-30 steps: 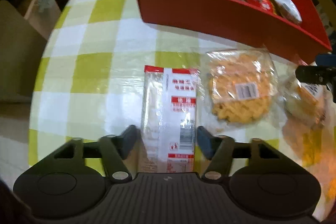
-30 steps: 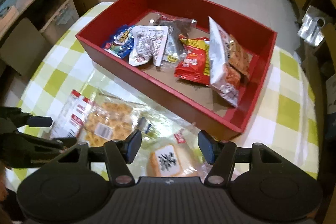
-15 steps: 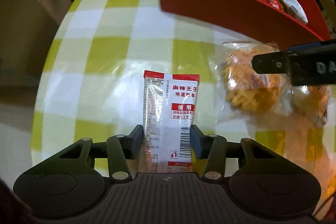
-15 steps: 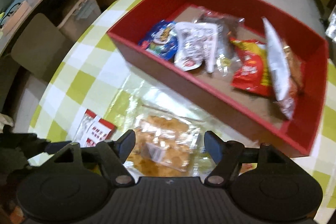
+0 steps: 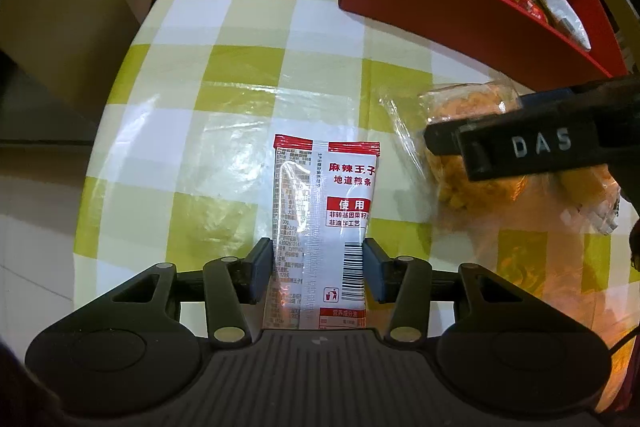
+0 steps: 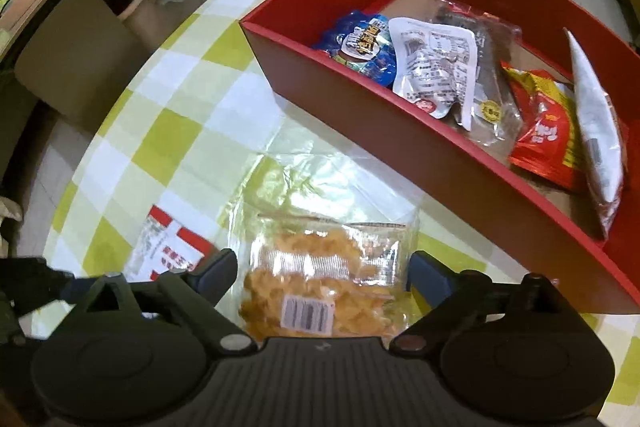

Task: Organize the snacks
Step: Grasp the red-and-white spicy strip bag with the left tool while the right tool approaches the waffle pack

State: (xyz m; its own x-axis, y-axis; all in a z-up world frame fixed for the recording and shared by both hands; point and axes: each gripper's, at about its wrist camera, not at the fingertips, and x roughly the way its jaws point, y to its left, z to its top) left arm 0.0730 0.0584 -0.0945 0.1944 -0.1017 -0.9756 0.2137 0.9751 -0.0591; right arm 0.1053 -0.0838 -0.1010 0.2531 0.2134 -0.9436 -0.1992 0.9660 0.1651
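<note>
the left hand-held gripper [image 5: 318, 269] is now pinched on the red-and-white snack packet [image 5: 324, 223] at lower centre of the left wrist view; a second ago its jaws stood apart beside the packet. the packet lies on the checked table [image 5: 240, 67]. the right hand-held gripper [image 6: 322, 277] has been brought over the clear bag of orange snacks [image 6: 320, 279]; its jaws are opening, the bag between them, not yet pressed. the red box [image 6: 360, 123], upper right, is judged the destination for both.
</note>
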